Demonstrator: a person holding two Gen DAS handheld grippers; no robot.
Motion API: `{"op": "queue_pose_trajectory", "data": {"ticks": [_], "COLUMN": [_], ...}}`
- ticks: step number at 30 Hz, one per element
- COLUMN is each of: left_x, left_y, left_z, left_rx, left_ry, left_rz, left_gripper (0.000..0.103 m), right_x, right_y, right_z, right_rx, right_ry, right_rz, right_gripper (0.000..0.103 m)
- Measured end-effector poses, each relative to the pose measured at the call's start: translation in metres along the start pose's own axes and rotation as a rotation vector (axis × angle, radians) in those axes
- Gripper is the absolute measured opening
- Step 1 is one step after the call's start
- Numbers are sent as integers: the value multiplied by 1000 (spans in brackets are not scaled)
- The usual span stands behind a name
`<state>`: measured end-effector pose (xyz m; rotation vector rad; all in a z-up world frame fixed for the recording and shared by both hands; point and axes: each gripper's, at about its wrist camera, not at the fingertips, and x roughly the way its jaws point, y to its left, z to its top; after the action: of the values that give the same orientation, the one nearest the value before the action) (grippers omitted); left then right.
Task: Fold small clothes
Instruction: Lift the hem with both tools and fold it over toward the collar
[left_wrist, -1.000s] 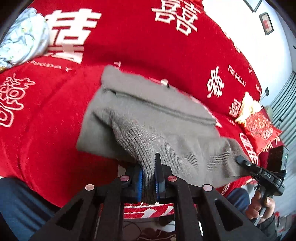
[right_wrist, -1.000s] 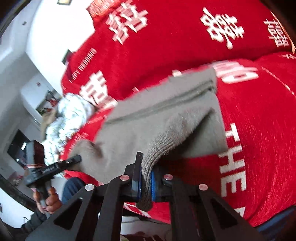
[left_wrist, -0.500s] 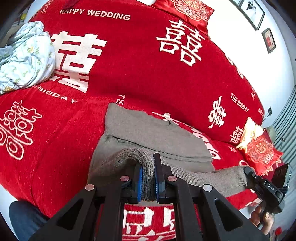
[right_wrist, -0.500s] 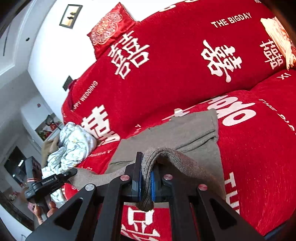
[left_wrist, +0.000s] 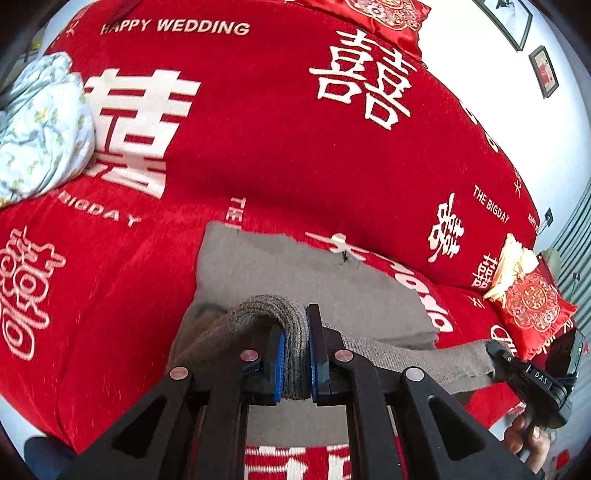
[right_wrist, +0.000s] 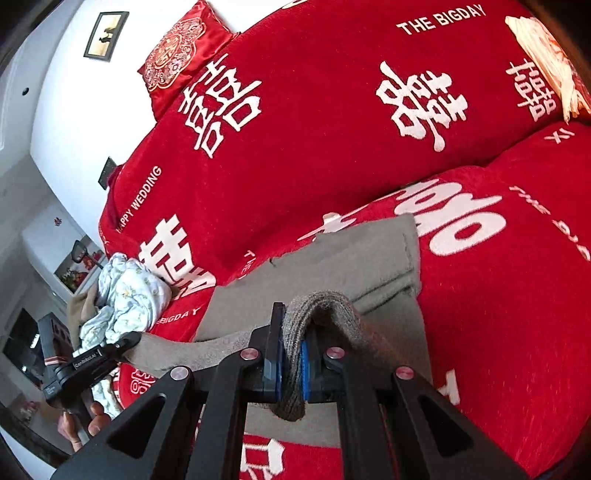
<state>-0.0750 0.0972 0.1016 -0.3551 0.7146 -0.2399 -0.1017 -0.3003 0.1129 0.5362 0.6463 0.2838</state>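
Note:
A grey knit garment (left_wrist: 295, 273) lies on a red sofa seat, its far part flat and folded. My left gripper (left_wrist: 295, 354) is shut on the garment's near left corner, which humps over its fingers. My right gripper (right_wrist: 291, 365) is shut on the near right corner (right_wrist: 321, 306). The near hem hangs stretched between the two grippers, lifted off the seat. The right gripper shows in the left wrist view (left_wrist: 517, 369); the left one shows in the right wrist view (right_wrist: 92, 362). The garment in the right wrist view (right_wrist: 351, 258) reaches toward the sofa back.
The red sofa cover (left_wrist: 258, 129) has white lettering. A pale floral bundle of cloth (left_wrist: 40, 129) lies at the seat's left end. A red embroidered cushion (left_wrist: 532, 302) with a cream cloth sits at the right end. Another cushion (right_wrist: 173, 55) tops the backrest.
Both grippers have pulled back toward the sofa's front edge and tilted up, drawing the near hem off the folded part. The garment now looks flatter and farther away.

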Motion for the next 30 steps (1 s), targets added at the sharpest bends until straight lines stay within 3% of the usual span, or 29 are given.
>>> {"op": "queue_pose_trajectory", "data": {"ticks": [17,30], "left_x": [53,111], "left_y": [-3,5], "left_z": [43,77], "left_rx": [-2,-25], "left_ry": [56,109], "left_rz": [42,83], "left_gripper": [11,11], "right_x": [54,120], "right_y": [-5,-23], "right_z": [47,86], "right_rx": [-2,34], "right_ry": [46,111], "right_rz": [-75,-118], "right_gripper": [7,7]}}
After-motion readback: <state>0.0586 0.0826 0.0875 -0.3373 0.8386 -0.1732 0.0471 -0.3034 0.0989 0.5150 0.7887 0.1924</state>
